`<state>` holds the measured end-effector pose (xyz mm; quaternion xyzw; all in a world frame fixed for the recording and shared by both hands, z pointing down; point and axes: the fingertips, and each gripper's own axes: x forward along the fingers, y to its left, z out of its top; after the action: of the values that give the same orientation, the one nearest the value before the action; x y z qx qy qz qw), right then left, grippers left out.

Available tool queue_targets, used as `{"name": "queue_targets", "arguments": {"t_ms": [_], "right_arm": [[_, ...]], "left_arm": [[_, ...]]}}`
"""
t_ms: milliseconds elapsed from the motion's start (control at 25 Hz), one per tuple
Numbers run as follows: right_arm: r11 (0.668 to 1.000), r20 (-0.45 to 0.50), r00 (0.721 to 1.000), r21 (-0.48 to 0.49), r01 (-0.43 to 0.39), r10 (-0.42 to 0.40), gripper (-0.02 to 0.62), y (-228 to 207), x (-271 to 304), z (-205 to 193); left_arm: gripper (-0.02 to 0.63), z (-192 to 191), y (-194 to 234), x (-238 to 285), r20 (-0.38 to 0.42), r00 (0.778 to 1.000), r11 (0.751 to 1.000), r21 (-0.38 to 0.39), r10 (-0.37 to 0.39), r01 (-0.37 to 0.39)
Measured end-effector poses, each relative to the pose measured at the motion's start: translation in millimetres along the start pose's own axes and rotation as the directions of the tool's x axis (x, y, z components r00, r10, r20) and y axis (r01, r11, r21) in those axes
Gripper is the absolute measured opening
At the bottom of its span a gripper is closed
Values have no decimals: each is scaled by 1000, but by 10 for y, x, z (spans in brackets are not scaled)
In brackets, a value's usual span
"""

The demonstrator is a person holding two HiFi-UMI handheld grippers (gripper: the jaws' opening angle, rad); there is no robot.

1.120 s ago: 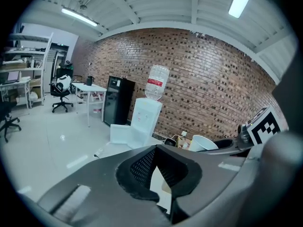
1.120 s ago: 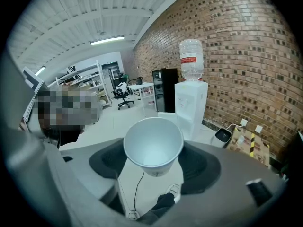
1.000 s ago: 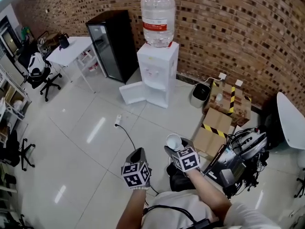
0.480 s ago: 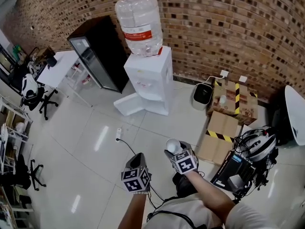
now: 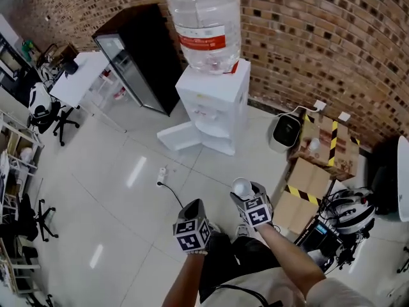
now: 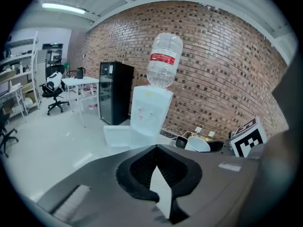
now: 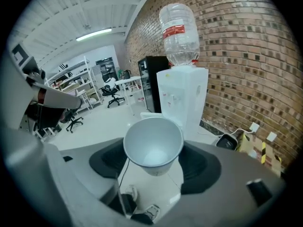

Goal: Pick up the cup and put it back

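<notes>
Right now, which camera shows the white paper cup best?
The right gripper view: the white paper cup sits large and central between the jaws, its inside showing. The head view shows it small from above; the left gripper view shows it small, off to the right.

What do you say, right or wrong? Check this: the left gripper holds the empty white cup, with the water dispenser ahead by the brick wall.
Wrong gripper. The right gripper holds the empty white cup, with the water dispenser ahead by the brick wall; the right gripper view shows the cup between that gripper's jaws. The left gripper holds nothing.
</notes>
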<state>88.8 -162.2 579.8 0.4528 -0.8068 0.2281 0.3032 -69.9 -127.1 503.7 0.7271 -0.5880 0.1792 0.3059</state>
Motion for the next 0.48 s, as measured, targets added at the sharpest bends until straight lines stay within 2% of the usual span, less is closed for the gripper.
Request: {"name": "queue_targets", "arguments": {"t_ms": [240, 480], "right_arm": [[999, -2, 1000, -35, 21, -21, 339, -229, 832, 38], [998, 8, 999, -35, 46, -45, 339, -551, 2069, -94]], "left_arm": [[3, -12, 290, 699, -14, 1000, 1000, 2, -24, 24], [3, -154, 637, 1804, -35, 996, 990, 108, -85, 88]]}}
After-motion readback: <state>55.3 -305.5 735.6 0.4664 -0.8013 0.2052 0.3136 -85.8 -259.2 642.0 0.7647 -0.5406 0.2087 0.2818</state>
